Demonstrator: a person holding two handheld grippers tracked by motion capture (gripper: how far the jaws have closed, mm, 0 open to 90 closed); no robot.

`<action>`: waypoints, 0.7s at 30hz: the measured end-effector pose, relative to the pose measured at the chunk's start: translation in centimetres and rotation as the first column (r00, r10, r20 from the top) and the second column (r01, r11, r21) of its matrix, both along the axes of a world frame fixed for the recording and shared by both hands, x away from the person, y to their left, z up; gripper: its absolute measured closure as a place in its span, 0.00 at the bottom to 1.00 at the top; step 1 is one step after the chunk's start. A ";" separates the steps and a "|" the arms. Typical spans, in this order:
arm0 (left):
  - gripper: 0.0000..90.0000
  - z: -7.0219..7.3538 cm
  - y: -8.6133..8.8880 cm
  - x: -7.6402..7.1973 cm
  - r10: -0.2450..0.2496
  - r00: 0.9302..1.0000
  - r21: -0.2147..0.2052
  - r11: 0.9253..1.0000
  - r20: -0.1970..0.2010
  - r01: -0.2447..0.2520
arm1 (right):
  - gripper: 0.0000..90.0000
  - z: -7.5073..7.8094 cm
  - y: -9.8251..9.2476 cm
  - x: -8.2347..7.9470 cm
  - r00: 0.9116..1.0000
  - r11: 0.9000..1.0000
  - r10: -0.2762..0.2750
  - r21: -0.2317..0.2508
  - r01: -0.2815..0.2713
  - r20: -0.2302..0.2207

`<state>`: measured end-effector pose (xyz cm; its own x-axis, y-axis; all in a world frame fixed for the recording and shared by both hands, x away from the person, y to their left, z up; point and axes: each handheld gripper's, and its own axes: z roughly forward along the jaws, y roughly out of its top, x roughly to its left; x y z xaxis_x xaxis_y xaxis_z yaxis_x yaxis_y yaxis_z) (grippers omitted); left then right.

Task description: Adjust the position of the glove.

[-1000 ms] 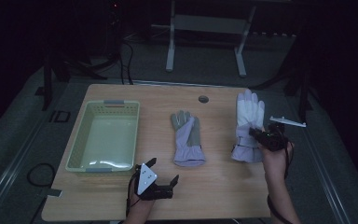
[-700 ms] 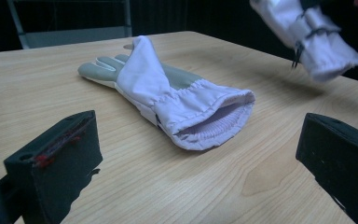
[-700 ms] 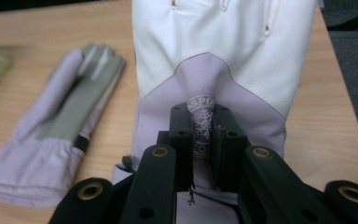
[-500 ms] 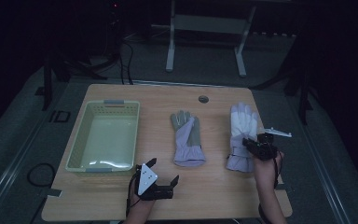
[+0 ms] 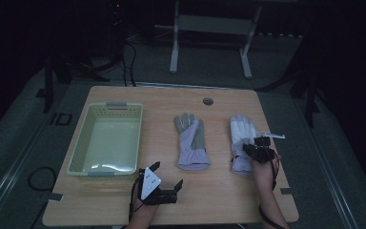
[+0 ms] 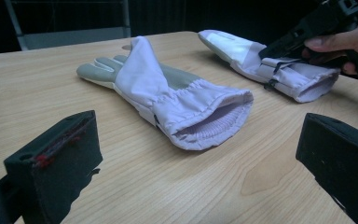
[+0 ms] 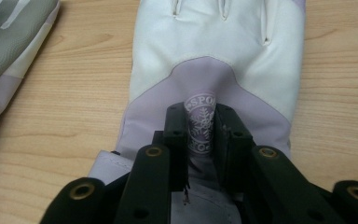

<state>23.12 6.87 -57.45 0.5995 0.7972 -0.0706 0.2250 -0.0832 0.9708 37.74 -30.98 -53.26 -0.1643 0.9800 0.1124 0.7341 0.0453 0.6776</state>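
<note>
Near the tabletop's right edge, the right gripper (image 7: pixel 200 128) pinches a fold of the white glove (image 5: pixel 242 138) at its cuff end, its jaws having just eased a little wider with the fabric between them. At the front edge, the left gripper (image 5: pixel 166 183) rests with jaws wide apart and empty, facing the grey glove (image 6: pixel 168 93) at mid-table; a basket (image 5: pixel 78 152) stands on the left.

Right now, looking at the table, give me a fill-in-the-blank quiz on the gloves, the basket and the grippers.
1. The right gripper pinches a fold of the ____ glove.
2. The left gripper has its jaws ____ with nothing between them.
3. The basket lies to the ____ of both gloves in the high view.
4. The left glove lies with its cuff toward the ____.

Missing words: right; open; left; person
</note>
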 end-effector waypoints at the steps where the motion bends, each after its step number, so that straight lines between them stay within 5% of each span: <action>1: 0.00 0.0 0.0 0.0 0.000 1.000 0.000 1.000 0.000 0.000 | 0.83 -0.1 0.0 0.1 1.000 1.000 -0.001 0.003 0.001 -0.002; 9: 0.00 0.0 0.0 0.0 -0.002 1.000 0.001 1.000 -0.002 0.002 | 0.68 0.8 -0.5 0.1 1.000 1.000 0.015 0.011 -0.015 0.024; 16: 0.00 0.0 0.0 0.0 -0.003 1.000 0.001 1.000 -0.003 0.003 | 0.59 1.5 -1.3 0.9 0.992 0.992 0.126 -0.001 -0.126 0.004; 21: 0.00 0.0 0.0 0.0 -0.001 1.000 0.000 1.000 -0.004 0.001 | 0.56 1.9 -2.0 1.1 0.977 0.977 0.212 0.007 -0.212 -0.013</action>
<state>23.17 6.88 -57.44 0.5998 0.7968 -0.0727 0.2288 -0.0838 0.9699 38.86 -33.00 -51.33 -0.3666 0.9225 0.1213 0.7173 0.1971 0.6683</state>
